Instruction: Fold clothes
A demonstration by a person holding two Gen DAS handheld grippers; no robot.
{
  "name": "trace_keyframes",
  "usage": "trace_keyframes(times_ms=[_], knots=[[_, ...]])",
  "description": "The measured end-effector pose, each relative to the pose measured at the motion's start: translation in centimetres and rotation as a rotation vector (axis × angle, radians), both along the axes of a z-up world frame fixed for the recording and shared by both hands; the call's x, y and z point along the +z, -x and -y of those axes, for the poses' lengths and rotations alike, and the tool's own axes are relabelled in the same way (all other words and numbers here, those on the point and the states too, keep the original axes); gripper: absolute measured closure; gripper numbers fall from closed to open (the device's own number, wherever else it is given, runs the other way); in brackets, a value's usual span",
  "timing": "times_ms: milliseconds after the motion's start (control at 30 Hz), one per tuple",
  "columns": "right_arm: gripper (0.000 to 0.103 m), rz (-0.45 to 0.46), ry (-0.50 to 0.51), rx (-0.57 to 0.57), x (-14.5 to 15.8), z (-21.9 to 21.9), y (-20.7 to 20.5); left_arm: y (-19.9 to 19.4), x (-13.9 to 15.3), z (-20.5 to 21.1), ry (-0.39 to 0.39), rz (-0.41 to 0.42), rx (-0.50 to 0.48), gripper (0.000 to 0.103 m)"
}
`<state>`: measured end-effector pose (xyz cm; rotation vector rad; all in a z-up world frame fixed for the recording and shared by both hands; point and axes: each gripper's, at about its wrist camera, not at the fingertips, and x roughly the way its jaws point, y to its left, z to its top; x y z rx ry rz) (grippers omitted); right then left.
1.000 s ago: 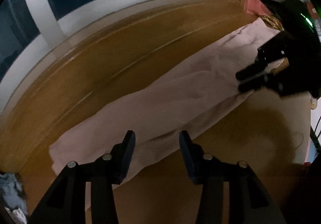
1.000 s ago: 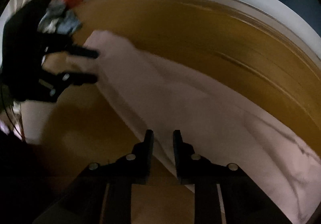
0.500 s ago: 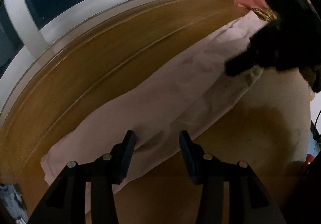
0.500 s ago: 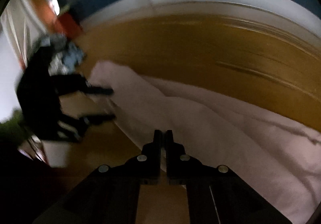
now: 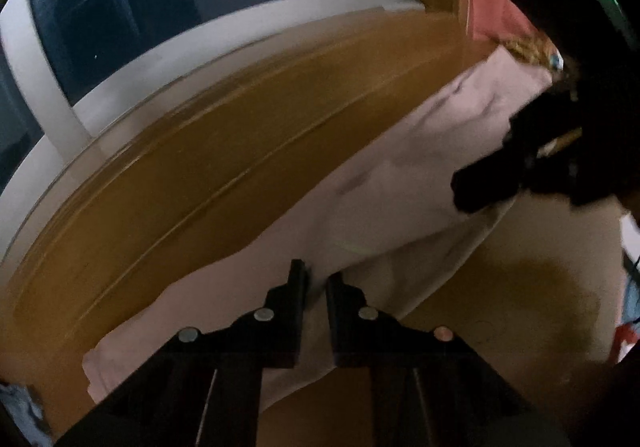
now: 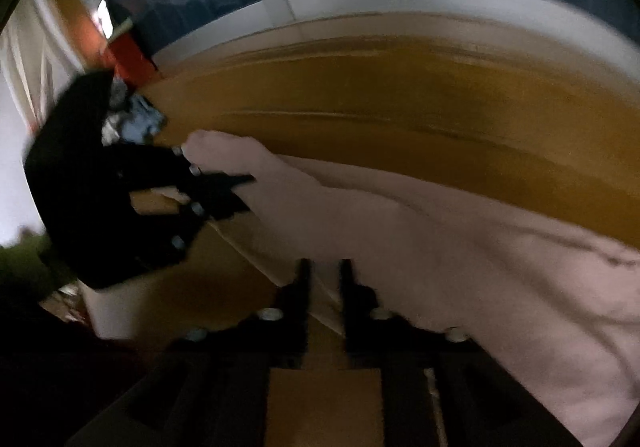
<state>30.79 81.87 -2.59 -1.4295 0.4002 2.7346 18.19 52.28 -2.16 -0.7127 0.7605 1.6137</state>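
I count one pale pink garment [image 5: 384, 183] across one wooden table [image 5: 208, 167], from seven o'clock to two. I see two grippers: left [image 5: 316, 281] at six, right [image 6: 323, 267] at six.

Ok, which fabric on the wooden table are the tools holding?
The long pale pink cloth: left tool and right tool both pinch its near edge. The crumpled blue-grey fabric lies ungripped.

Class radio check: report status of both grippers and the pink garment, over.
Left gripper shut on pink garment. Right gripper pinching its near edge. Garment strung long across wooden table. Nothing in the way.
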Motion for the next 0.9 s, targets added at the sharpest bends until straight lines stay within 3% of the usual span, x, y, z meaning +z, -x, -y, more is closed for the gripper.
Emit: trace_keyframes(times_ms=[33, 67, 233, 300, 333, 433, 500, 533, 567, 700, 900], knots=[[0.051, -0.008, -0.051, 0.012, -0.1, 0.9, 0.1, 0.3, 0.4, 0.3, -0.004, 0.026, 0.002, 0.095], [0.048, -0.012, -0.095, 0.032, -0.3, 2.0, 0.3, 0.5, 0.7, 0.6, -0.008, 0.05, 0.005, 0.095], [0.049, 0.018, -0.318, 0.072, -1.8, 5.3, 2.0, 1.3, 1.5, 1.9, -0.02, 0.124, 0.022, 0.095], [0.085, 0.046, -0.358, 0.059, -2.4, 5.3, 2.7, 1.0, 1.3, 1.9, -0.013, 0.105, 0.028, 0.095], [0.098, 0.054, -0.315, 0.04, -2.2, 4.8, 3.0, 0.8, 1.1, 1.9, -0.009, 0.096, 0.032, 0.095], [0.098, 0.019, -0.161, -0.005, -0.5, 3.1, 2.8, 0.4, 0.8, 1.8, 0.002, 0.068, 0.042, 0.094], [0.098, 0.0, -0.059, -0.031, 0.8, 1.9, 2.6, 0.2, 0.6, 2.1, 0.005, 0.053, 0.05, 0.077], [0.098, 0.0, -0.015, -0.042, 1.3, 1.2, 2.3, 0.1, 0.5, 2.3, 0.002, 0.043, 0.058, 0.063], [0.098, 0.003, 0.036, -0.057, 1.6, 0.5, 2.2, 0.0, 0.4, 2.5, -0.004, 0.026, 0.065, 0.057], [0.098, -0.022, 0.178, -0.115, 2.7, -1.3, 1.8, 0.1, -0.4, 3.1, 0.007, -0.034, 0.102, 0.057], [0.098, -0.046, 0.187, -0.132, 3.0, -1.0, 1.3, 2.9, -1.2, 5.6, 0.035, -0.039, 0.219, 0.057]])
